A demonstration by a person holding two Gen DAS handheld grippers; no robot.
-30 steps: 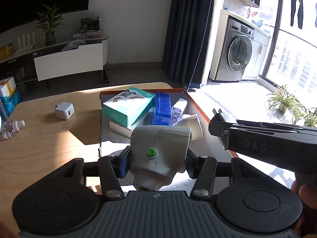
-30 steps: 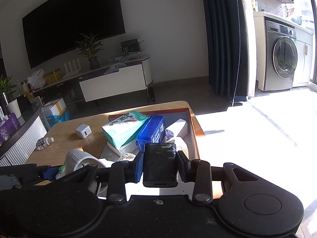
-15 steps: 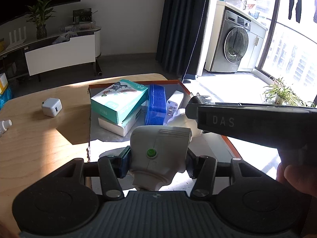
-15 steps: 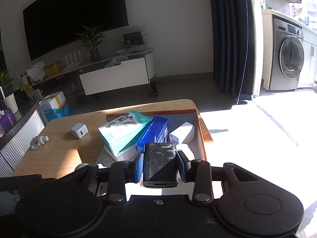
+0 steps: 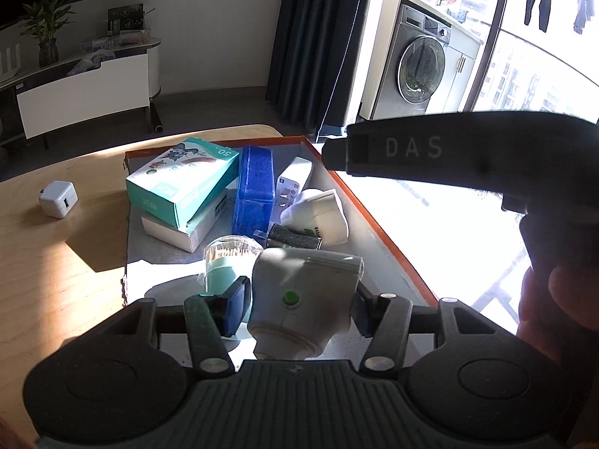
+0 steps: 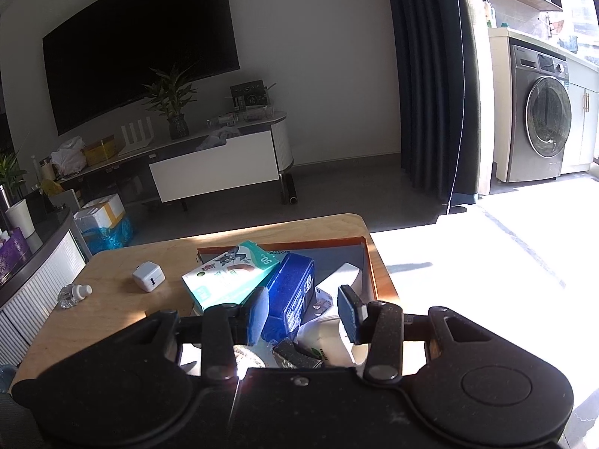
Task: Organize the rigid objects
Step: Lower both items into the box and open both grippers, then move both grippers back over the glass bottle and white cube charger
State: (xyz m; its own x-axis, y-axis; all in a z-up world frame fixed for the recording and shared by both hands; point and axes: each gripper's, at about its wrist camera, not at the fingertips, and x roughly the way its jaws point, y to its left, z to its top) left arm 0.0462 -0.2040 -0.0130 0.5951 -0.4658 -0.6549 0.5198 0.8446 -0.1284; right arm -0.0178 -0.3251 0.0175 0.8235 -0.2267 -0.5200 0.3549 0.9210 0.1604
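The right gripper (image 6: 302,308) has just let go and stands open, its small black box (image 5: 294,238) now lies inside the orange tray (image 5: 378,220) at 12 o'clock from the left gripper (image 5: 299,301), which squeezes a white device (image 5: 303,299).

The table (image 5: 56,262) was pale matt wood; the white device (image 5: 303,299) smooth glossy plastic; the teal box (image 5: 179,183) printed cardboard; the black block (image 5: 294,237) rough-grained.

Left claw full, right claw empty

Left claw (image 5: 301,305) is clamped on a white device (image 5: 303,299); right claw (image 6: 303,312) hangs with fingers spread wide, gripping nothing.
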